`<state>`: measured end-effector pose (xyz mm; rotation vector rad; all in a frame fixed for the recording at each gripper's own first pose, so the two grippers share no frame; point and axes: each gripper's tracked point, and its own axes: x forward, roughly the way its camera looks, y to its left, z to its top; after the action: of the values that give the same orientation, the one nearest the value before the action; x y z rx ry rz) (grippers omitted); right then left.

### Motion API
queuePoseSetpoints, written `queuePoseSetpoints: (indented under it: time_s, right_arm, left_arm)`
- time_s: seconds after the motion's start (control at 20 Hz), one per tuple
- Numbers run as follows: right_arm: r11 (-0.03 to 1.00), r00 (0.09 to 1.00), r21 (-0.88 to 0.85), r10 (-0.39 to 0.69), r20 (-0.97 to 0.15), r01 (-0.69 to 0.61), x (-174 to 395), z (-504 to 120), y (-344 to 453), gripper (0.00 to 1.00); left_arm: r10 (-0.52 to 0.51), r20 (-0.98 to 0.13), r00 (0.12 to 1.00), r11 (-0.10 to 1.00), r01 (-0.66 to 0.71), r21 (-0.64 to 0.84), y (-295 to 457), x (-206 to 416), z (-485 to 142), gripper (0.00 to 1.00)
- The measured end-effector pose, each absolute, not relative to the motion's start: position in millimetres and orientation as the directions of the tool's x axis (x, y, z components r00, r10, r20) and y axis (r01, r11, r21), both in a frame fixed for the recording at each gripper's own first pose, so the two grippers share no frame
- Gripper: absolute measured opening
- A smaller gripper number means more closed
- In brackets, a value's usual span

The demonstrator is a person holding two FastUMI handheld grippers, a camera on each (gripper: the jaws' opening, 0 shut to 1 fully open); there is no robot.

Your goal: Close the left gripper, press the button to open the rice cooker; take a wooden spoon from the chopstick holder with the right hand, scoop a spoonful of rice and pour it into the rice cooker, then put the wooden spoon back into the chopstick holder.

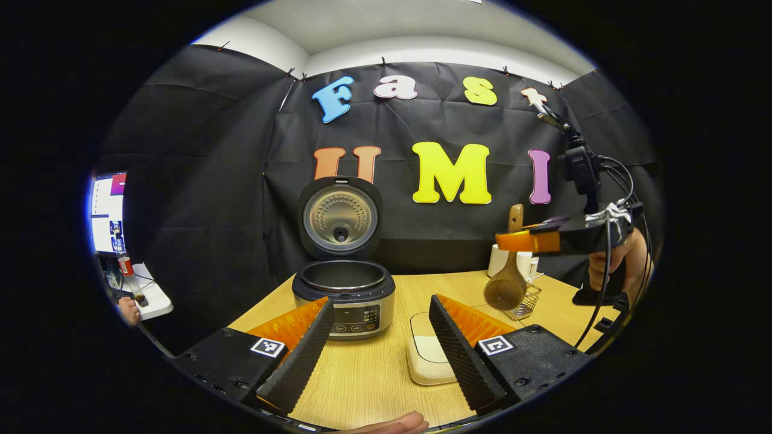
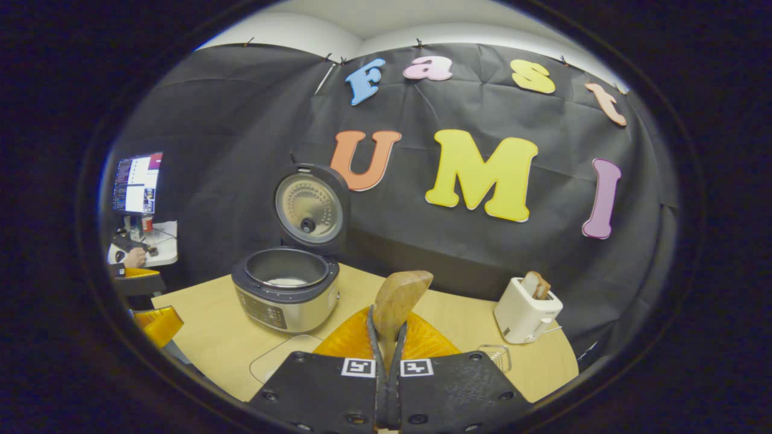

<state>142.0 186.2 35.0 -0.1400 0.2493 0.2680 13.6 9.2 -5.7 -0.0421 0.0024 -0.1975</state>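
The rice cooker stands on the table with its lid raised. In the right gripper view a little white rice lies in the pot of the rice cooker. My left gripper is open and empty, low over the table in front of the cooker. My right gripper is shut on the handle of the wooden spoon. In the left gripper view, the right gripper holds the wooden spoon bowl down, just above the wire chopstick holder.
A white rice container lies on the wooden table between my left fingers. A white toaster with bread stands at the back right, next to the wire holder. A monitor and side desk are far left.
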Motion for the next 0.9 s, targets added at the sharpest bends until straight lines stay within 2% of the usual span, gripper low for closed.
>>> queuePoseSetpoints:
  time_s: [0.25, 0.6, 0.9]
  right_arm:
    - [0.984, 0.937, -0.027, 0.161, -0.311, -0.177, 147.0, -16.1, 196.4, 0.0]
    - [0.996, 0.946, -0.067, 0.041, -0.323, -0.066, 159.5, -61.5, 186.9, 0.0]
    - [0.996, 0.927, -0.005, 0.085, -0.365, -0.093, 149.6, -80.9, 215.7, 0.0]
  left_arm:
    - [-0.2, 0.008, 0.98, 0.978, 0.2, -0.051, 12.5, 12.2, -3.7, 1.0]
    - [-0.197, 0.011, 0.98, 0.978, 0.197, -0.065, 16.8, 12.0, -2.6, 1.0]
    - [-0.204, 0.006, 0.979, 0.977, 0.204, -0.064, 13.3, 10.7, -2.9, 1.0]
